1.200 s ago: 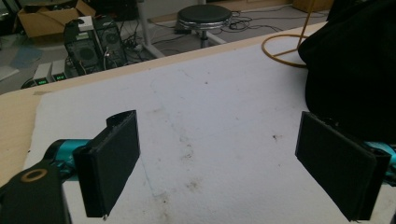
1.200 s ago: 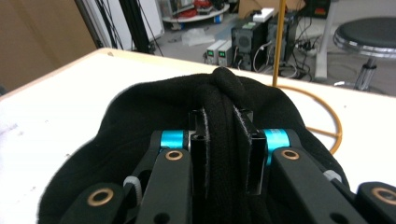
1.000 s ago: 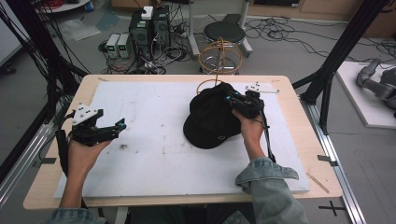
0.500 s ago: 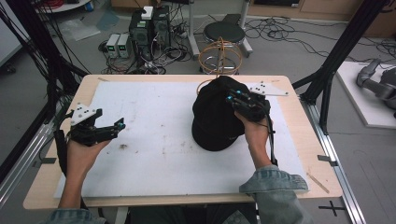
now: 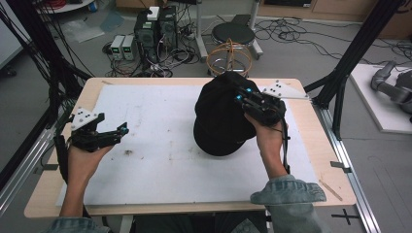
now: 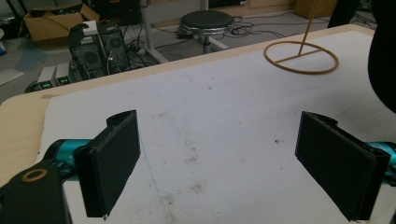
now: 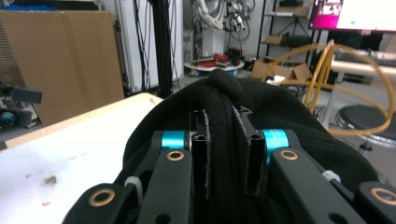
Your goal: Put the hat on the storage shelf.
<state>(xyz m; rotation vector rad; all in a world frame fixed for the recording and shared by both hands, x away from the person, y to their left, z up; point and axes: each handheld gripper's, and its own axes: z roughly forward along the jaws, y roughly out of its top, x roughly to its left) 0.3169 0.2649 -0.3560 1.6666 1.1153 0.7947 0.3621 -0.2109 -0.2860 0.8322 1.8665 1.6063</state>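
The black cap [image 5: 221, 116] is pinched by its cloth in the right tongs [image 7: 225, 154], lifted partly off the bench [image 5: 160, 85], just in front of the yellow wire stand [image 5: 228, 56]. Only a thin fold is gripped, so the cap could be dropped if it is shaken. The stand could be knocked over if the cap is swung into it. The left tongs [image 6: 233, 158] are held wide apart, with nothing in them, well away from the cap.

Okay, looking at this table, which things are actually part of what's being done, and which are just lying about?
In use:
- black cap, pinched by the right gripper
- wire stand at the table's far edge, probably the cap's destination
- left gripper, open, idle over the white mat

Lying about:
- stool
- computer boxes on the floor
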